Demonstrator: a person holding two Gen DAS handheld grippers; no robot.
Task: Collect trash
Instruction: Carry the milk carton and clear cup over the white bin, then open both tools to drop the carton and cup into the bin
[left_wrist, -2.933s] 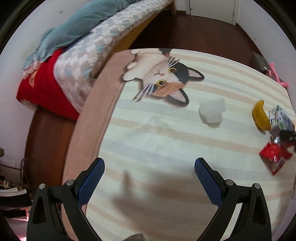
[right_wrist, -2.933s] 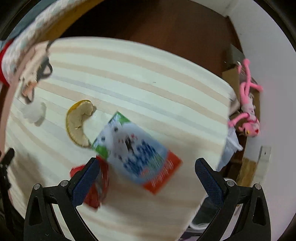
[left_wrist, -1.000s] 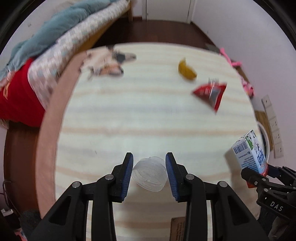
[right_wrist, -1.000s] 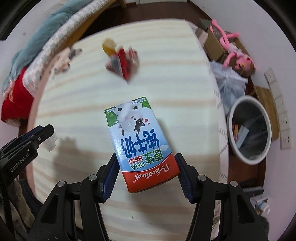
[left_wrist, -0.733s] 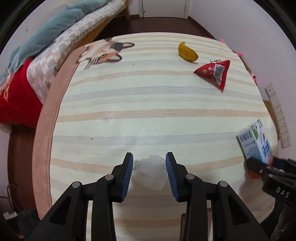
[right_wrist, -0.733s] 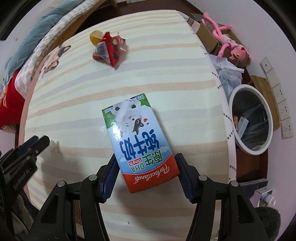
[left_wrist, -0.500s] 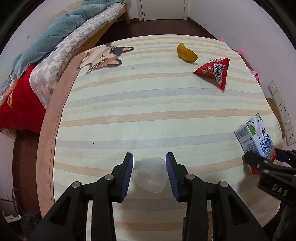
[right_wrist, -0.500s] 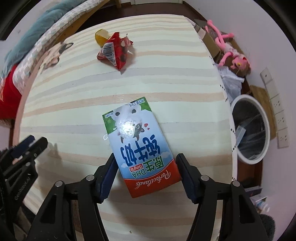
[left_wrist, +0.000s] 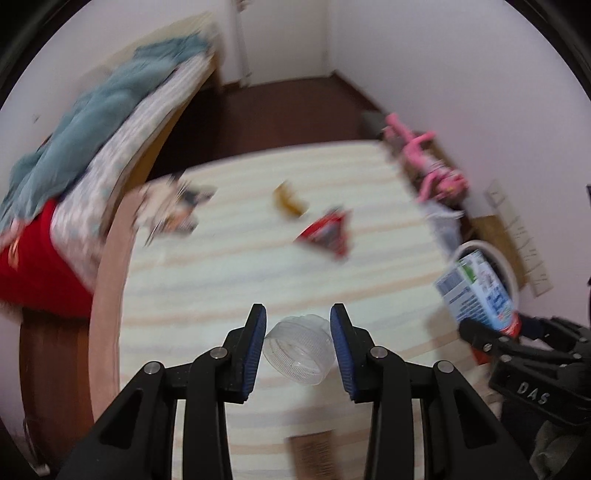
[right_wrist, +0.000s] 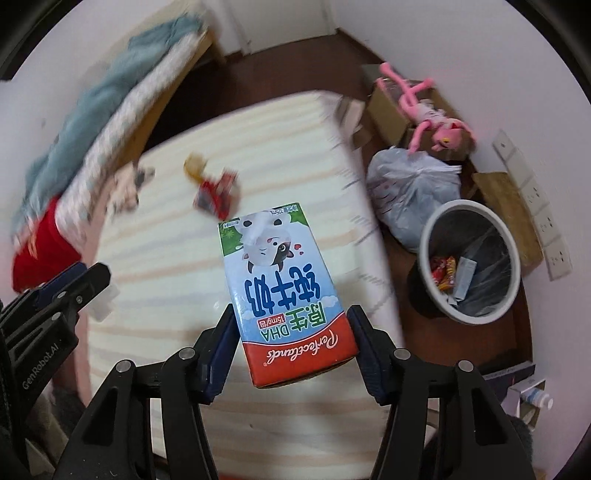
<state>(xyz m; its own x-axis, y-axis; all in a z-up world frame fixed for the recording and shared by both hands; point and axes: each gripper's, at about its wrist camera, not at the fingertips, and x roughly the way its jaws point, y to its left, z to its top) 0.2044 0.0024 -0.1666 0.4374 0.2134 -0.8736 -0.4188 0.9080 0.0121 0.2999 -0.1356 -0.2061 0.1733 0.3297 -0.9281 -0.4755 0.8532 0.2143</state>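
Milk carton (right_wrist: 286, 291) clamped in the right gripper (right_wrist: 291, 343) jaws, plastic cup (left_wrist: 299, 347) in the left gripper (left_wrist: 298, 345) jaws, both lifted beside the bin (right_wrist: 471, 306), likely for dropping in.

Milk carton (right_wrist: 286, 295) — "Perfectlands", "DHA"; left gripper (right_wrist: 70, 286) — "GenRobot.AI".

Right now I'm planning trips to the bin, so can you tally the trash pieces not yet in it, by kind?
Milk carton, held in the right gripper: 1
Clear plastic cup, held in the left gripper: 1
Red snack wrapper, on the striped mat: 1
Banana peel, on the mat: 1
Total: 4
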